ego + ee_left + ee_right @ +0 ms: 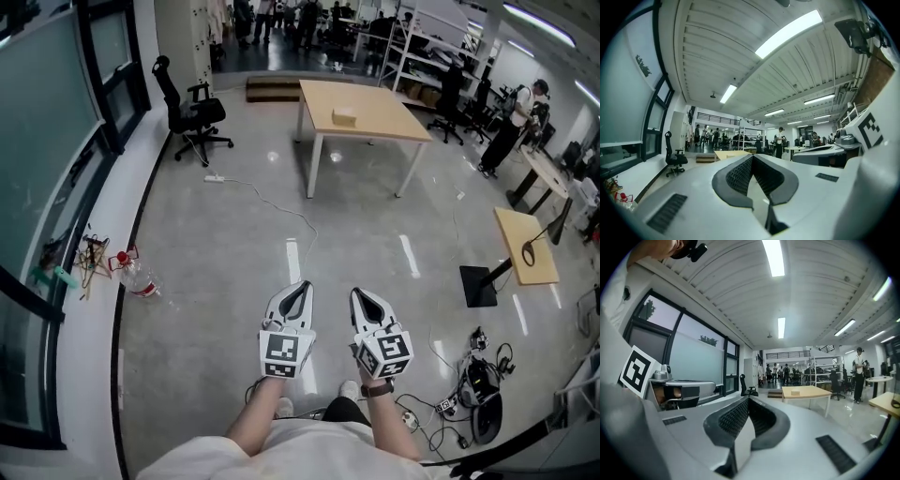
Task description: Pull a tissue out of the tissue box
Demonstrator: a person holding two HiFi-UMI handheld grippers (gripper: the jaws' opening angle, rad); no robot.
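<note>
The pale wooden surface (pixel 384 117) stands in the upper middle of the head view, well apart from both claws. The left claw (pixel 298 286) and right claw (pixel 361 293) hang side by side at lower centre, each with its jaws together on nothing. The small tissue box (pixel 345 116) sits on that surface.

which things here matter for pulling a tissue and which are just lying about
For the job: tissue box, table under it, left gripper, right gripper, both shut and empty.
Lying about: office chair, plastic bottle, power strip, tangled cables.
</note>
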